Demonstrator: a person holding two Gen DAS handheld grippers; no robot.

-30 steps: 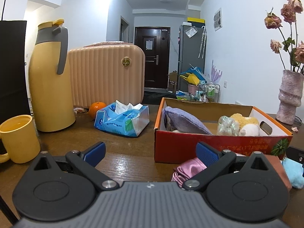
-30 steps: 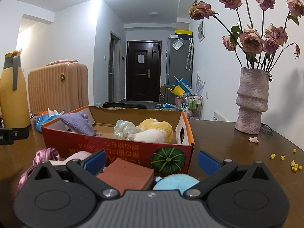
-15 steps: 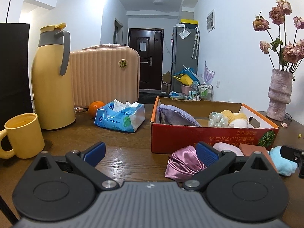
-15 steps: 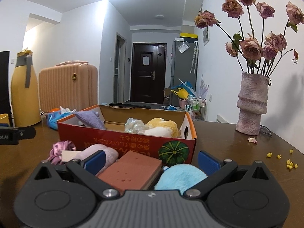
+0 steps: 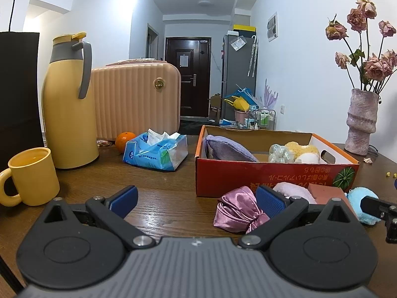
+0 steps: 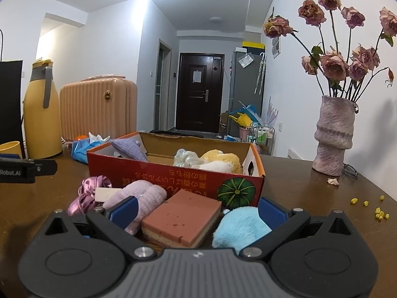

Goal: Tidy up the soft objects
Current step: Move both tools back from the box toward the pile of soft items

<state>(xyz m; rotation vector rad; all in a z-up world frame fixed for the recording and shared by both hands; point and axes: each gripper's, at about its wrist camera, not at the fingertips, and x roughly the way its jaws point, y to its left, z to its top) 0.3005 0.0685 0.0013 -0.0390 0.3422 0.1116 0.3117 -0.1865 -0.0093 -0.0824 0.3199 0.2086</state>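
Soft objects lie in a loose row on the wooden bench [image 5: 161, 206], just in front of the red cardboard box [image 6: 153, 173]: a pink satin scrunchie [image 5: 237, 209], a pale lilac knitted piece [image 6: 144, 196], a brick-coloured sponge block [image 6: 183, 217] and a light blue plush ball [image 6: 239, 226]. The lilac piece and the sponge block touch, and the blue ball sits just beside the block. Inside the box rest a folded purple cloth [image 5: 227, 147] at its left end and, toward the right end, a crinkled clear bundle [image 5: 279, 152] beside a yellow-and-white plush toy [image 5: 304, 150].

The left gripper [image 5: 196, 200] hangs low over the bench with its fingers [image 5: 124, 197] spread wide and nothing between them; the scrunchie lies beside its right finger. The right gripper [image 6: 197, 211] also has its fingers [image 6: 271, 212] spread, with the sponge block and the blue ball lying on the bench in the gap between them, not pinched.

To the left stand a yellow mug [image 5: 31, 176], a yellow thermos jug [image 5: 68, 104], a peach ribbed case [image 5: 135, 99], an orange [image 5: 124, 140] and a blue tissue pack [image 5: 156, 152]. A vase of dried roses [image 6: 333, 134] stands at the right.
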